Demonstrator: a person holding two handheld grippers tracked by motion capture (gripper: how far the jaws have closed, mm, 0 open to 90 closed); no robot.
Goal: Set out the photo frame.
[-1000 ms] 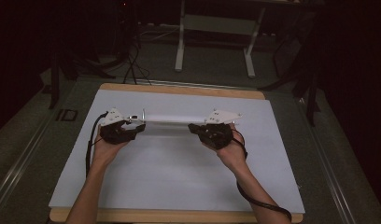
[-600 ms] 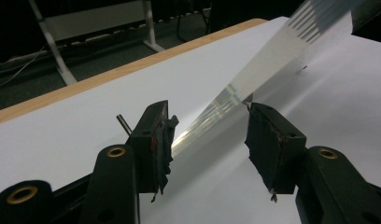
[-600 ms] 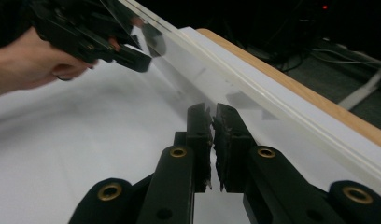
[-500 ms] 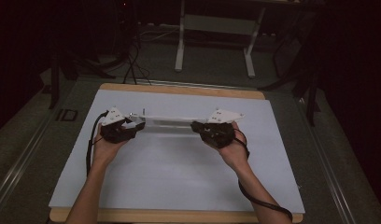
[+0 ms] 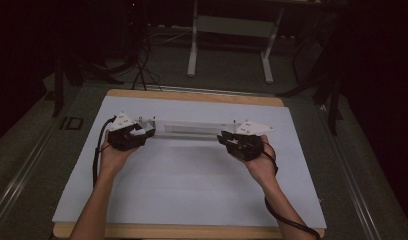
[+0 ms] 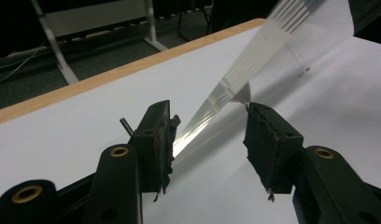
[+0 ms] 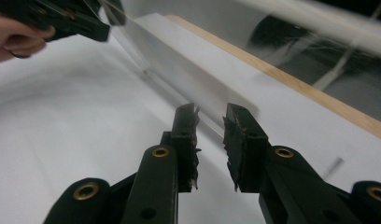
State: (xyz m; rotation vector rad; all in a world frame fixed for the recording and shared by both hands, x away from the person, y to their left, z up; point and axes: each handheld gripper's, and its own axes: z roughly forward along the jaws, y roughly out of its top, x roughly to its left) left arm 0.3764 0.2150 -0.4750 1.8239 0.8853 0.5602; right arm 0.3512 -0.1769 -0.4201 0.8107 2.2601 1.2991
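A long curled clear plastic sheet (image 5: 192, 128) hangs just above the white mat (image 5: 192, 195) between my two grippers. My left gripper (image 5: 149, 131) has its end: in the left gripper view the sheet (image 6: 235, 70) lies against one pad and reaches the tip of the other, the gripper (image 6: 209, 121) shut on it after closing a little. My right gripper (image 5: 223, 137) is at the other end. Its jaws have just been opening. In the right gripper view the gripper (image 7: 211, 116) stands open, and the sheet's edge (image 7: 179, 56) runs between the tips without pressing on them.
The mat lies on a wooden board (image 5: 192, 96). Behind the board a white desk frame (image 5: 232, 30) and cables stand on the dark floor. My left gripper (image 7: 62, 16) and its hand appear far off in the right gripper view.
My right gripper has opened off the sheet's end and shifted slightly right and down. The left gripper has stayed where it was.
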